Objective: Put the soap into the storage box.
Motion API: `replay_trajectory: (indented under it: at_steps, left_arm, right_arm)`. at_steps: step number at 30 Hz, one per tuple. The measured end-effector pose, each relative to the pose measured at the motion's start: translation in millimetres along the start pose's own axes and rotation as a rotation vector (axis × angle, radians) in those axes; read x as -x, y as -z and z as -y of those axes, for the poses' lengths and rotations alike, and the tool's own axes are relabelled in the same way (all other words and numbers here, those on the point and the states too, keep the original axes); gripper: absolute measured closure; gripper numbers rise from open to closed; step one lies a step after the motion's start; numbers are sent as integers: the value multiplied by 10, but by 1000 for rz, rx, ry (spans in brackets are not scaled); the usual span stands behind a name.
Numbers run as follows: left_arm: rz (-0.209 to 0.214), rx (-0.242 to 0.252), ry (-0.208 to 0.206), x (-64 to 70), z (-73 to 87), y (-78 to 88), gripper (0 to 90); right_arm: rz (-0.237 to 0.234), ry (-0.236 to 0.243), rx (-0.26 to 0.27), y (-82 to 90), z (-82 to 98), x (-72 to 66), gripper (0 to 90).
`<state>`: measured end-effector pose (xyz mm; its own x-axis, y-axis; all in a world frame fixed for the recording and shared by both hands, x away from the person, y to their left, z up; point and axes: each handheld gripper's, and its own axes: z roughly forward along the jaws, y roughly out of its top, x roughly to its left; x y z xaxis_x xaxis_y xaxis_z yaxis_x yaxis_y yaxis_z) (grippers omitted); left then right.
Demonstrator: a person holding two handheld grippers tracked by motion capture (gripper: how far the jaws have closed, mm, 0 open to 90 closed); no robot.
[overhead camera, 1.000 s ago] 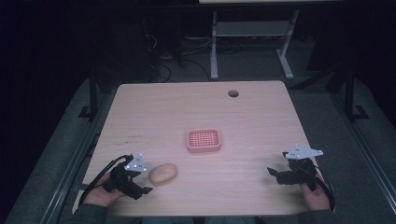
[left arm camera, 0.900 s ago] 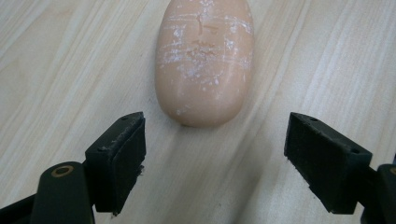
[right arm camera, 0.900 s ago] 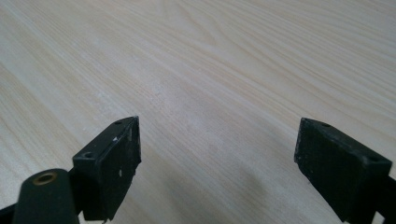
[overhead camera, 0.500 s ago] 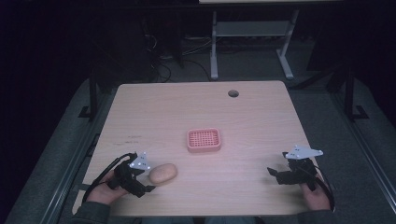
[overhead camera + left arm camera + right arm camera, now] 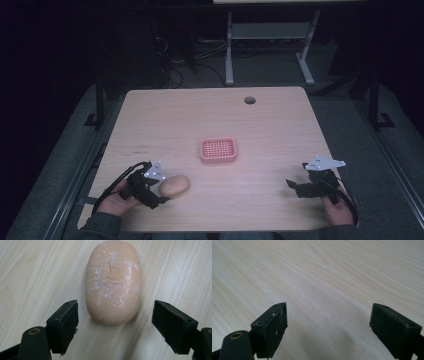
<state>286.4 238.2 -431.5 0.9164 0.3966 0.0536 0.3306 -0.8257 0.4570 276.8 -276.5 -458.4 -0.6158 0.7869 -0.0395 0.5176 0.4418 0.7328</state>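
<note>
Overhead, pale wood-grain table (image 5: 210,117), rounded corners, one round cable hole (image 5: 249,100) at its far edge; room around it dark, grey carpet, white desk legs (image 5: 229,50) and loose cables on the floor beyond. Left gripper (image 5: 161,192) low at the near left edge, jaws spread wide, peach soap (image 5: 174,185) lying just ahead of it. From the left gripper view the soap (image 5: 113,281) sits flat on the grain, long axis pointing away, near end just short of the gap between the pads (image 5: 65,325), touching neither; white scuffs across its top. Pink slotted dish (image 5: 218,150) farther ahead and to the right of that gripper, mid-table, apart from the soap. Right gripper (image 5: 294,186) at the near right edge, jaws equally wide, nothing between them; its own view has bare, lightly streaked wood beneath.
</note>
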Motion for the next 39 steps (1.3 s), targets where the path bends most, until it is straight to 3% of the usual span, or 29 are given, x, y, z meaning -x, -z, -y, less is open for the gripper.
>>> replay_trajectory:
  at_steps: [19,39]
  left_arm:
    - [12,-9,-33,-32,-144,-80,212]
    - [33,-44,-31,-55,-290,-220,228]
  right_arm:
    - [1,5,-4,-2,-2,-2,141]
    - [-2,5,-3,-1,-2,-5,141]
